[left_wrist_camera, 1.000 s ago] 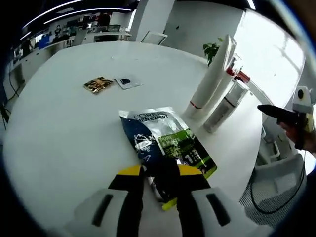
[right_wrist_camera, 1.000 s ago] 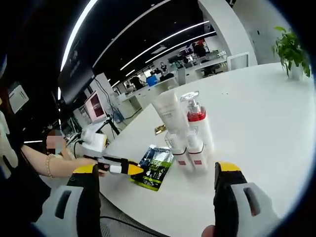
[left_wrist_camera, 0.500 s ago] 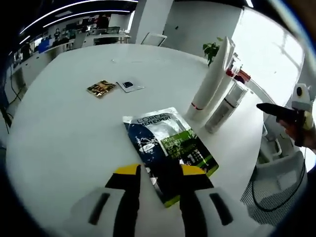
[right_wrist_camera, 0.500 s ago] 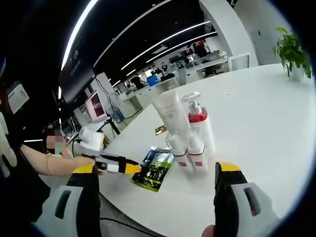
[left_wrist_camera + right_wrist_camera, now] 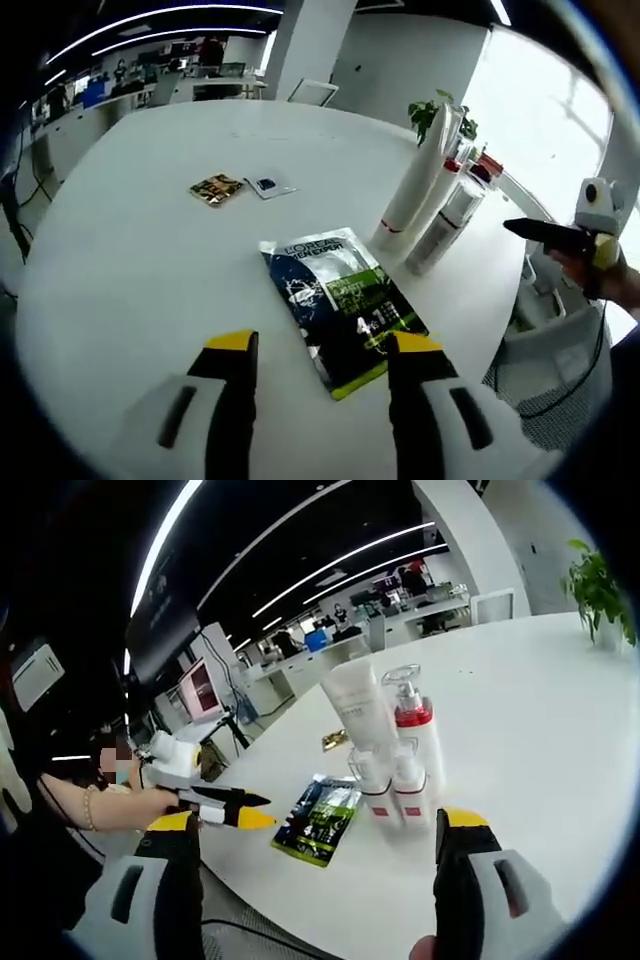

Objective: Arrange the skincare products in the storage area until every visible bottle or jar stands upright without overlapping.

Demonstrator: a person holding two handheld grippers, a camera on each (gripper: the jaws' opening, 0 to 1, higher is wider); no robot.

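Note:
A dark blue and green sachet pack [image 5: 345,305] lies flat on the white round table [image 5: 130,270]. My left gripper [image 5: 323,343] hovers just short of its near edge, jaws open and holding nothing. To the right a tall white tube [image 5: 413,185] stands upright beside a red-banded bottle [image 5: 447,212]. My right gripper [image 5: 320,822] is open and empty, well back from the cluster: the white tube [image 5: 358,705], a pump bottle [image 5: 412,730] and two small bottles [image 5: 373,792], all upright. The pack [image 5: 320,818] lies left of them, with the left gripper [image 5: 228,809] beside it.
A small gold packet [image 5: 215,188] and a small white sachet [image 5: 268,186] lie farther back on the table. A potted plant [image 5: 430,108] stands at the far edge. A person's hand [image 5: 130,805] holds the left gripper. Office desks and chairs fill the background.
My left gripper has opened, let go of the sachet pack's near edge and drawn back; the pack now lies flat. The right gripper has barely moved.

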